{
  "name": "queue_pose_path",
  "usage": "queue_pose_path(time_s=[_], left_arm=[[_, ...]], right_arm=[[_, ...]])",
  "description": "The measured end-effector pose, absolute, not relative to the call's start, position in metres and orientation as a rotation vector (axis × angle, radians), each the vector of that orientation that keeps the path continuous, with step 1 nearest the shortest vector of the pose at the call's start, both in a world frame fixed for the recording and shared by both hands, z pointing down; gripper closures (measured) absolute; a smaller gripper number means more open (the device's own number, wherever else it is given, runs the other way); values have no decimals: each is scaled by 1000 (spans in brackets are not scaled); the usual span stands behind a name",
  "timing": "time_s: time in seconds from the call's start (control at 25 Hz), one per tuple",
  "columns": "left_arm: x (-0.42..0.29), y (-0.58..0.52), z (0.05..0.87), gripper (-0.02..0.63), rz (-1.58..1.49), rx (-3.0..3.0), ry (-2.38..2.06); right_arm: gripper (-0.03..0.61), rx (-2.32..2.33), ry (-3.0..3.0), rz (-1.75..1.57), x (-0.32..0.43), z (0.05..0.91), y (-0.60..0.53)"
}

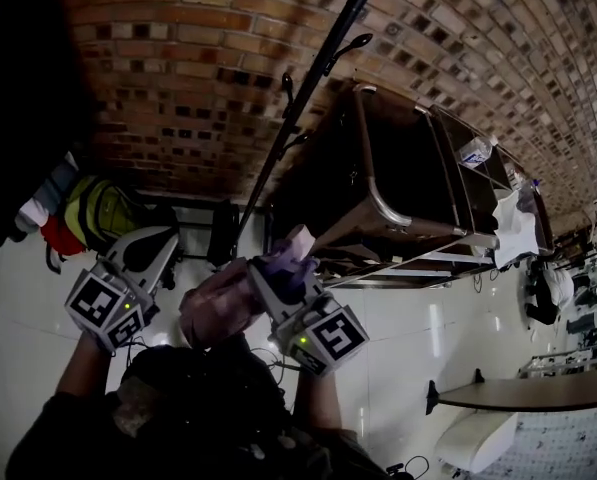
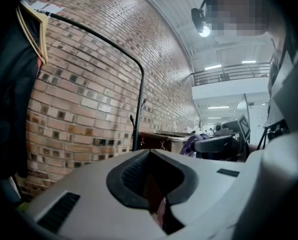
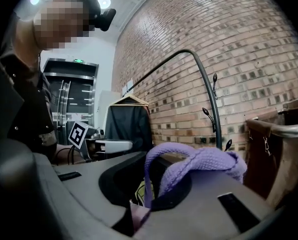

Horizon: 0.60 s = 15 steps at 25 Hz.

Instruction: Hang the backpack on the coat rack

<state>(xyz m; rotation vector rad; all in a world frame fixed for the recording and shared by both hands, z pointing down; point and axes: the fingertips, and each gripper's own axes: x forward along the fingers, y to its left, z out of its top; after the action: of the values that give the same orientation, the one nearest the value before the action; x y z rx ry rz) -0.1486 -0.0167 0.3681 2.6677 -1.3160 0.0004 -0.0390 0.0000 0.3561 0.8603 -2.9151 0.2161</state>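
The backpack [image 1: 223, 306] is pinkish-purple and hangs between my two grippers, low in the head view. My right gripper [image 3: 156, 166] is shut on its purple knitted top loop [image 3: 203, 163], which arches over the jaws. My left gripper [image 2: 149, 156] has its jaws together, with a pink sliver of the backpack [image 2: 161, 210] pinched between them. In the head view the left gripper [image 1: 161, 246] is left of the bag and the right gripper [image 1: 278, 273] is at its right side. The black coat rack pole [image 1: 313, 83] stands ahead against the brick wall, and its hooks [image 3: 214, 79] are bare.
A brown cart with a metal frame [image 1: 378, 183] stands right of the rack. Dark garments on hangers [image 2: 11, 84] hang at the left, with a yellow-green bag [image 1: 98, 213] below them. A white table [image 1: 523, 393] is at the lower right.
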Motion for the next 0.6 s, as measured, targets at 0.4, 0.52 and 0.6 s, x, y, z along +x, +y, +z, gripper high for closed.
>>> queue_pose_path(time_s=[0.4,0.52,0.6], left_arm=[[-97,-93,357,574,-11,2648,-1369],[-82,-112,356,574,10,2644,-1379],[-74,-125,356,574,21,2637,-1389]], right_arm=[[556,749,-2931,225,2,353,-83],[557,725,-2931,225,15,353,-107],[557,715,-2929,221,22,353,-125]])
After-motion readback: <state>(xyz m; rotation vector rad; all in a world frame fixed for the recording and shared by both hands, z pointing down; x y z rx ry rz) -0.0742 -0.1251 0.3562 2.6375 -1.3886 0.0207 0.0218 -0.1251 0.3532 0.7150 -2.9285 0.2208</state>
